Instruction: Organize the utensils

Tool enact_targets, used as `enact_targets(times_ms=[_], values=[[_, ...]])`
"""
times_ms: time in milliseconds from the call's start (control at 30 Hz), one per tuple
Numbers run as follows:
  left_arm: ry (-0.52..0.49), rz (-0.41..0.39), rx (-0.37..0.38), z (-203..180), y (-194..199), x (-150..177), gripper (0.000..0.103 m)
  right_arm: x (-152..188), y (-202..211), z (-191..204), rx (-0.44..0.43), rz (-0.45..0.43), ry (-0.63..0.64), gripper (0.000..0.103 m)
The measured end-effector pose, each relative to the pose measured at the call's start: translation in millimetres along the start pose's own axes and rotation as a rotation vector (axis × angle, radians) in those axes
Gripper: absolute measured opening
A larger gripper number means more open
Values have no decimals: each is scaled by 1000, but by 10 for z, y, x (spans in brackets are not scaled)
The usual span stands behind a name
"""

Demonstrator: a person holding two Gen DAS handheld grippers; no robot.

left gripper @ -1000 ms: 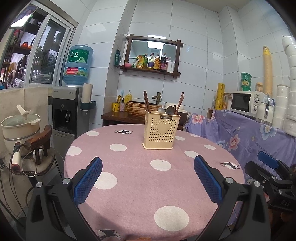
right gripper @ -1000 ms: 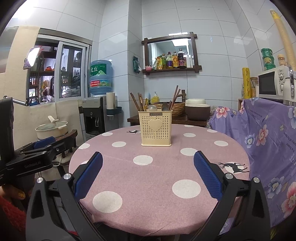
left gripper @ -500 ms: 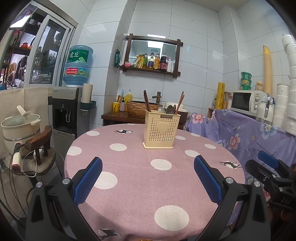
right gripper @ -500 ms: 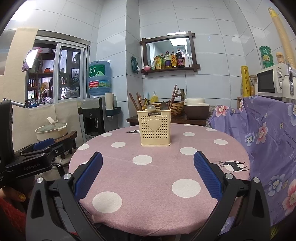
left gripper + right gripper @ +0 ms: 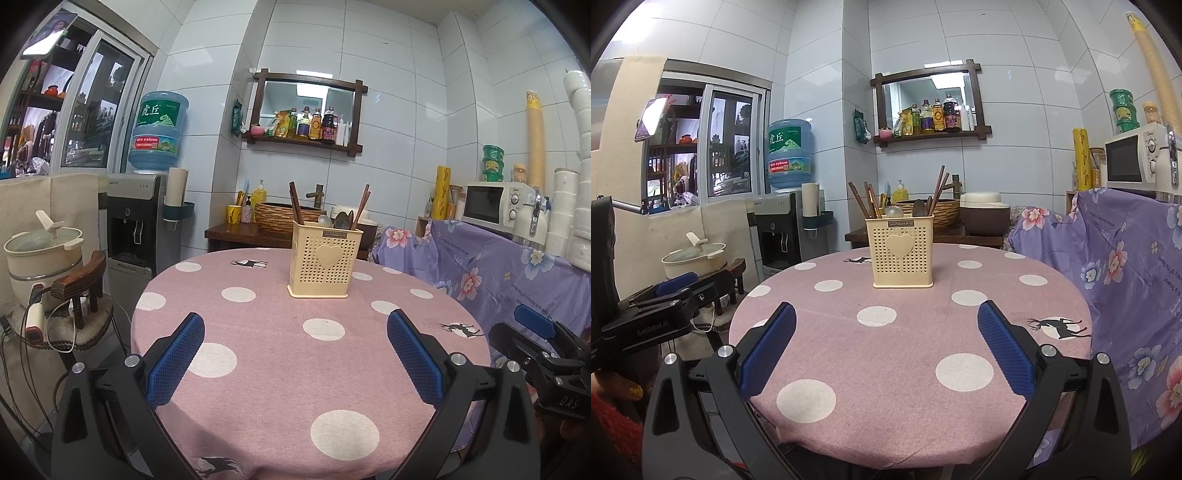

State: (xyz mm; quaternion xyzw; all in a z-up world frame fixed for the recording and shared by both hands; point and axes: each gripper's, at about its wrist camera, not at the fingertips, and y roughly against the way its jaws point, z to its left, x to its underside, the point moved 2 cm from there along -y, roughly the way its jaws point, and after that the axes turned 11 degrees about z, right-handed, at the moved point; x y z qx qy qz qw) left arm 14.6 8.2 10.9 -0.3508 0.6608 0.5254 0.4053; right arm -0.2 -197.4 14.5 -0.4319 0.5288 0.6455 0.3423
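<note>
Left tongs [image 5: 295, 354] and right tongs [image 5: 886, 349] level over near table [image 5: 908, 369] edge, both spread apart, empty; utensil basket [image 5: 903, 254] upright at far centre, chopsticks [image 5: 866, 201] inside

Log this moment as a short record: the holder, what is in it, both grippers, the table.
holder: cream utensil caddy, upright on the table
contents: chopsticks and spoons, standing
left gripper: open, empty, short of the caddy
right gripper: open, empty, short of the caddy
table: round, pink polka-dot cloth
</note>
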Motion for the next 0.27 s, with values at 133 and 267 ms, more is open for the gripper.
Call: enact_targets(times_ms=[133, 267], values=[[-3, 13, -14, 16, -20, -18, 98, 5, -12, 0, 1, 3, -6, 97], [-2, 14, -23, 29, -18, -14, 98, 6, -14, 2, 5, 5, -6, 97]])
